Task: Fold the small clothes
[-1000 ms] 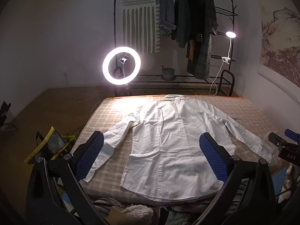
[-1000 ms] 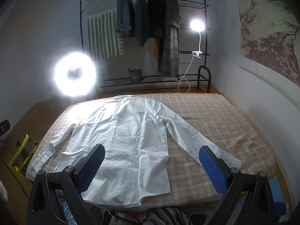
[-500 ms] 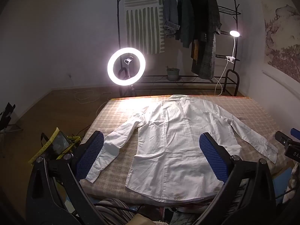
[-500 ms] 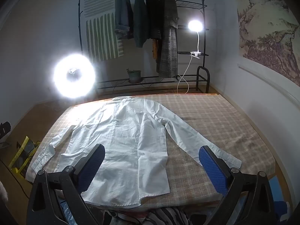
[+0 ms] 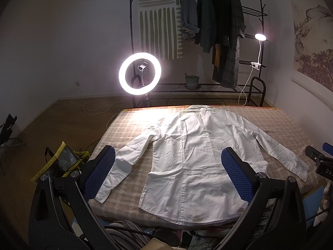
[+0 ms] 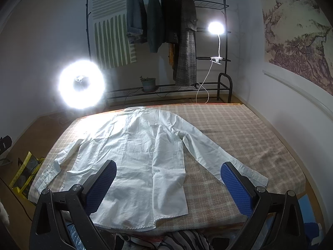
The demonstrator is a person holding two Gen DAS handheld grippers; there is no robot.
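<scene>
A white long-sleeved shirt [image 5: 193,158] lies flat on the plaid-covered bed [image 5: 133,123], collar at the far end, hem at the near edge, both sleeves spread outward. My left gripper [image 5: 167,162] hovers open above the near hem, its blue pads wide apart and holding nothing. In the right wrist view the same shirt [image 6: 135,156] fills the bed's left half, with its right sleeve reaching toward the near right. My right gripper [image 6: 168,177] is open over the hem and sleeve cuff, empty. The right gripper's body [image 5: 320,162] shows at the left wrist view's right edge.
A lit ring light [image 5: 139,73] stands past the bed's far left corner. A black clothes rack [image 5: 208,31] with hanging garments and a clip lamp [image 5: 260,37] lines the far wall. A yellow-trimmed bag [image 5: 60,162] sits on the floor at left. The wall [image 6: 291,125] runs along the bed's right side.
Both grippers have drifted slightly back and right from the bed, so the shirt sits a little further left in the views. Both stay open; the shirt has not moved.
</scene>
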